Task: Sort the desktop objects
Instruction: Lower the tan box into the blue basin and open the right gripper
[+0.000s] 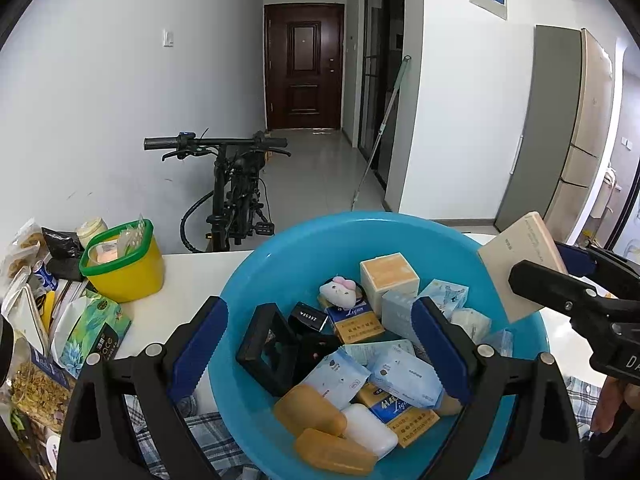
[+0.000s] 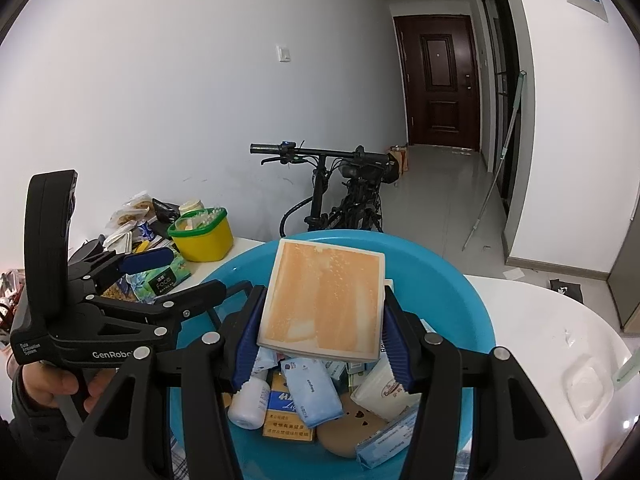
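A blue plastic basin (image 1: 280, 264) on the white table holds several small items: tissue packs, cigarette packs, soap bars, a black frame, a plush toy, small boxes. My left gripper (image 1: 320, 344) is open and empty above the basin's near side; it also shows in the right wrist view (image 2: 176, 280). My right gripper (image 2: 320, 344) is shut on an orange-and-cream box (image 2: 324, 300) and holds it above the basin (image 2: 452, 292). In the left wrist view the same box (image 1: 520, 264) hangs over the basin's right rim in the right gripper (image 1: 560, 268).
A yellow tub with a green rim (image 1: 124, 264) stands on the table left of the basin. Snack bags and a tissue pack (image 1: 96, 328) crowd the left edge. A black bicycle (image 1: 236, 184) stands behind the table. A white tray lid (image 2: 588, 384) lies at the right.
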`<state>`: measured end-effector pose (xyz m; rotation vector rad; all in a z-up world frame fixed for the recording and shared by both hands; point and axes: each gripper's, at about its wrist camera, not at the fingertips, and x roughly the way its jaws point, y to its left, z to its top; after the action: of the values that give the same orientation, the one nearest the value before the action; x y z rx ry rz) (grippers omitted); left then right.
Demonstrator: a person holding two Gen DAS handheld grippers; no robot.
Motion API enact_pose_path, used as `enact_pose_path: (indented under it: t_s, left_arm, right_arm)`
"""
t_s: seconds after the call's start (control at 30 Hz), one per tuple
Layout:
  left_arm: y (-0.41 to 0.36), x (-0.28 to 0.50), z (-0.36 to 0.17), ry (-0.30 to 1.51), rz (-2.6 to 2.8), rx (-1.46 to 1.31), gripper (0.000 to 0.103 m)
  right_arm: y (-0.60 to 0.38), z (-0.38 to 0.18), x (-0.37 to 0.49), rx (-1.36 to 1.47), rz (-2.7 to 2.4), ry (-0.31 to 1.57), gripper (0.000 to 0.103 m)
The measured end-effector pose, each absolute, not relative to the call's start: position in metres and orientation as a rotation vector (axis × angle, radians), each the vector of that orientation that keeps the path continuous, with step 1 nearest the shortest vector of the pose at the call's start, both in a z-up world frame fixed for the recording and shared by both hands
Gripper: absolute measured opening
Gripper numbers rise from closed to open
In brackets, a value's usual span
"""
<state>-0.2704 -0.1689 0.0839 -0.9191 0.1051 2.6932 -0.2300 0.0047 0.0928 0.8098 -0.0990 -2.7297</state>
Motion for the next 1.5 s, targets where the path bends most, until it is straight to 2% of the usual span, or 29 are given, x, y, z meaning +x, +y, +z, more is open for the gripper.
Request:
enact_pose_path:
  t_s: [1.5]
  left_arm:
    - [-0.1675,-0.2670,0.0880,0.113,2.685,-0.914,0.095]
  right_arm:
    - [-0.0049,0.0839,-0.2329,0.829,-2.706,-0.070,0.053]
